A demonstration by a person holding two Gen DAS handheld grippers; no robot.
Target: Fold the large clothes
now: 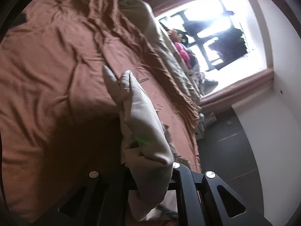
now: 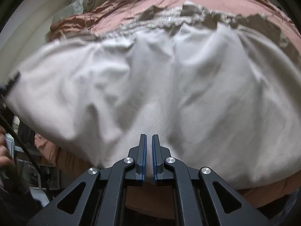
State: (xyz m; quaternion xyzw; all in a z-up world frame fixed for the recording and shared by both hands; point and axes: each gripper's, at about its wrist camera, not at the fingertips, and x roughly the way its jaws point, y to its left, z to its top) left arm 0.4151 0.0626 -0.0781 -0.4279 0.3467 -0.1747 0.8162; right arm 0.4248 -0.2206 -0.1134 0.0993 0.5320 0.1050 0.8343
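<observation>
The right claw (image 2: 149,157) pinches the near edge of the pale beige garment (image 2: 150,86) between its narrowed blue pads. The left claw (image 1: 150,175) grips a bunched fold of that garment (image 1: 143,124). It spreads over the rust-brown bedsheet (image 1: 56,66), by the window (image 1: 212,37).
</observation>
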